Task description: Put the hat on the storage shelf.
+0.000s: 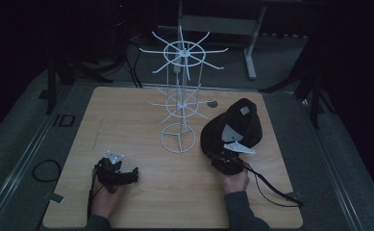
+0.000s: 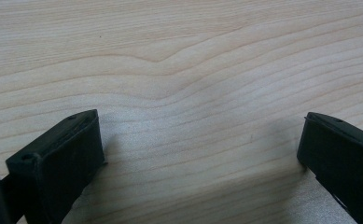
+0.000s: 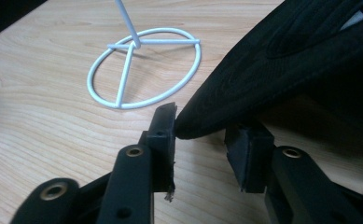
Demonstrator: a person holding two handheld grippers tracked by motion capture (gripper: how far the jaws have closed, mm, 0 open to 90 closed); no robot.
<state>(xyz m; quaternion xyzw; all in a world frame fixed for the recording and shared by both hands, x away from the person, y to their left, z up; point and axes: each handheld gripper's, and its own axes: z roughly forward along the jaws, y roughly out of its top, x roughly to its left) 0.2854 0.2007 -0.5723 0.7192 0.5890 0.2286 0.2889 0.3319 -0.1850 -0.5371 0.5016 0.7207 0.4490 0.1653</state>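
A white wire rack (image 1: 180,91) stands upright near the middle of the wooden table (image 1: 141,192), its ring base (image 3: 142,70) flat on the surface. A black cap (image 1: 235,126) lies just right of the rack. The right gripper (image 3: 200,135) has its 2 jaws parted around the brim (image 3: 226,100), not clamped. The left gripper (image 2: 202,154) rests low over bare table, its 2 jaws wide apart, holding nothing.

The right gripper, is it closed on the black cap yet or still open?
Open. The right gripper has its jaws either side of the black cap's brim edge, with a gap showing at the right jaw.
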